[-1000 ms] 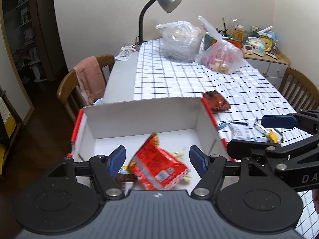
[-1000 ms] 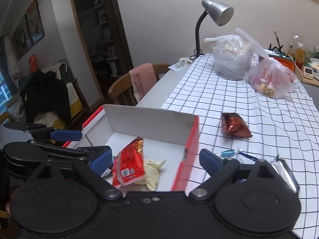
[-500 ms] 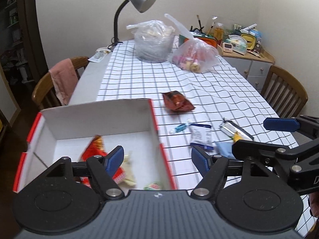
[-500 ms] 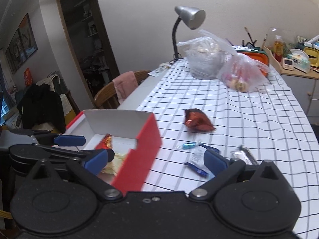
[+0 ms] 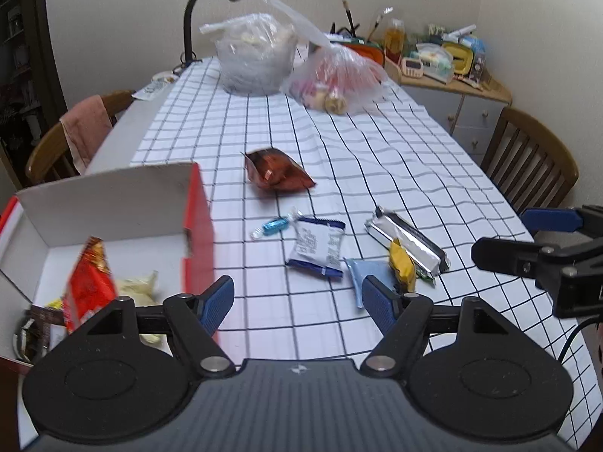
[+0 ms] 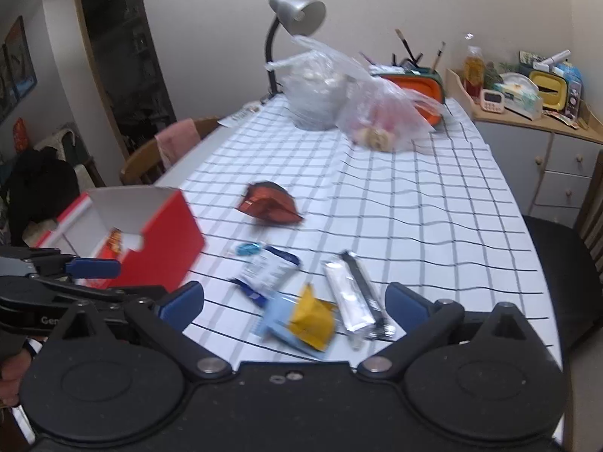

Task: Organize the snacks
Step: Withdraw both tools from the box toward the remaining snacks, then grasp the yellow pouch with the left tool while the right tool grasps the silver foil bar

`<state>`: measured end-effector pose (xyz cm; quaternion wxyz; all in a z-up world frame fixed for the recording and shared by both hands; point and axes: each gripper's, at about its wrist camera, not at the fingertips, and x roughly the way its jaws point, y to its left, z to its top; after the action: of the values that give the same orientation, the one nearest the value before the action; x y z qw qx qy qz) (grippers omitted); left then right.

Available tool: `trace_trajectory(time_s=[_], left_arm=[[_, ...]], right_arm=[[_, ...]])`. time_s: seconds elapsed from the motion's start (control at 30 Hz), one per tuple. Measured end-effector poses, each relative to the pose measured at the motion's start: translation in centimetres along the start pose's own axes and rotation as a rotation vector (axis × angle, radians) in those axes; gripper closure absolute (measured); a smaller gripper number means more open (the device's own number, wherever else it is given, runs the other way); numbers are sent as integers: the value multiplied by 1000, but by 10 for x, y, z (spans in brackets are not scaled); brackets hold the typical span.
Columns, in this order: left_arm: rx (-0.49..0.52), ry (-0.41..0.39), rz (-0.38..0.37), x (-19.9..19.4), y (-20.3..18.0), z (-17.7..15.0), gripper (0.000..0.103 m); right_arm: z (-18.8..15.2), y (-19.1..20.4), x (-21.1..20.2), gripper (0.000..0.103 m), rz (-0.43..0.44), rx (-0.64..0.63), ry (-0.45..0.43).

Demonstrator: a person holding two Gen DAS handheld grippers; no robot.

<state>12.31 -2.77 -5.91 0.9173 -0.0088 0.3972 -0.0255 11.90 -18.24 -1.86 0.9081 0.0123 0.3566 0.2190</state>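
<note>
Between deposits, both the left gripper (image 5: pixel 297 301) and right gripper (image 6: pixel 294 303) hang empty, jaws apart, beside the red cardboard box (image 5: pixel 198 222); next comes picking the yellow crinkled packet (image 6: pixel 311 320).

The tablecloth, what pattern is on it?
The tablecloth is white with a thin dark grid of squares, clearest in the left wrist view.

**Both grippers swing off the box toward the loose snacks**

Your left gripper (image 5: pixel 297 301) was over the red box (image 5: pixel 198 222) with the red packet (image 5: pixel 88 282) between its jaws; now it hangs empty over the checked cloth (image 5: pixel 377 143), the packet lying in the box. Your right gripper (image 6: pixel 294 301) has moved the same way, its jaws just opened wider, framing the yellow packet (image 6: pixel 312 320) and silver bar (image 6: pixel 350 301).
</note>
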Motion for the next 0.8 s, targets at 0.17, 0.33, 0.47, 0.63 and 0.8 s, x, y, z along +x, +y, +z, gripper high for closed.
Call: trace_trajectory(time_s=[0.17,0.33,0.47,0.63,0.8], left_arm=[[6,29,14,24,-22,-6,29],[43,39,-17,41,-46,-8,29],[59,41,-39,54,-65,-7,29],[-2,52,-68,67,-71,0,29],[-32,83,-81,83,-75,5,29]], right_arm=[[-5,-28,18,1,-36,-5,39],[-9,-52,41,3,-50,-12,93],[-9,-62,63,4,-48,-41,132],[-15,-69,89,11,-18,-105,191],[-21,-69,104,17,7,-161,221]])
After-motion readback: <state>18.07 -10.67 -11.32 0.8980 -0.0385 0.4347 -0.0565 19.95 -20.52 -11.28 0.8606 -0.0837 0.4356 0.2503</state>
